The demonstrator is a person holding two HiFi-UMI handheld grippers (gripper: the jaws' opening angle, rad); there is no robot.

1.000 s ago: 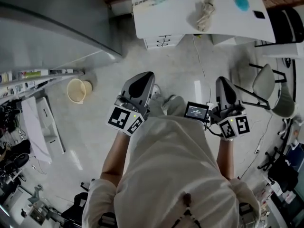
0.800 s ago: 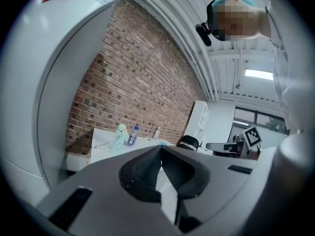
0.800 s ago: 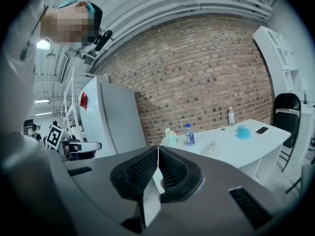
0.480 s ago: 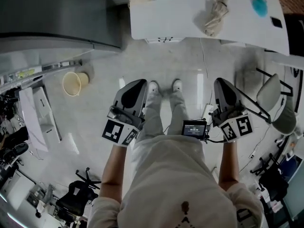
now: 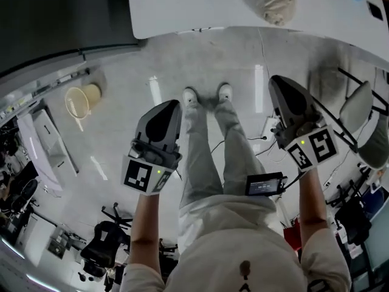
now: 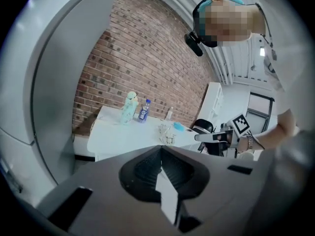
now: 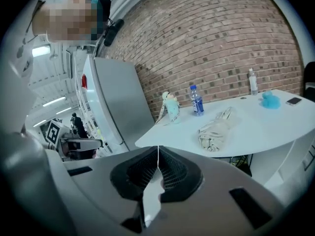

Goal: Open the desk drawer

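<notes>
both my tools are closed and carrying nothing: the left tool [image 6: 161,154] and the right tool [image 7: 158,154] each have their jaws pressed together, held out over the floor on my side of the table [image 5: 194,5]. i can't properly see the drawer. the table top covers it in the head view, so i judge it sits under the near edge ahead of my feet.

that is the first risk: reaching in half blind, with shut jaws, i'd likely knock the front or handle instead of catching it, so one tool has to open first. a hard tug could also jolt the table and tip the bottles. the cable off the small screen [image 5: 265,184] at my hip hangs by my legs and might snag.

count: two tools, one table. on it are one crumpled cloth [image 7: 214,129], two bottles, blue-labelled [image 7: 196,101] and clear [image 7: 252,81], one pale green figure [image 7: 171,107], one turquoise lump [image 7: 269,100] and one phone [image 7: 294,101]. one bucket [image 5: 82,99] stands on the floor.
</notes>
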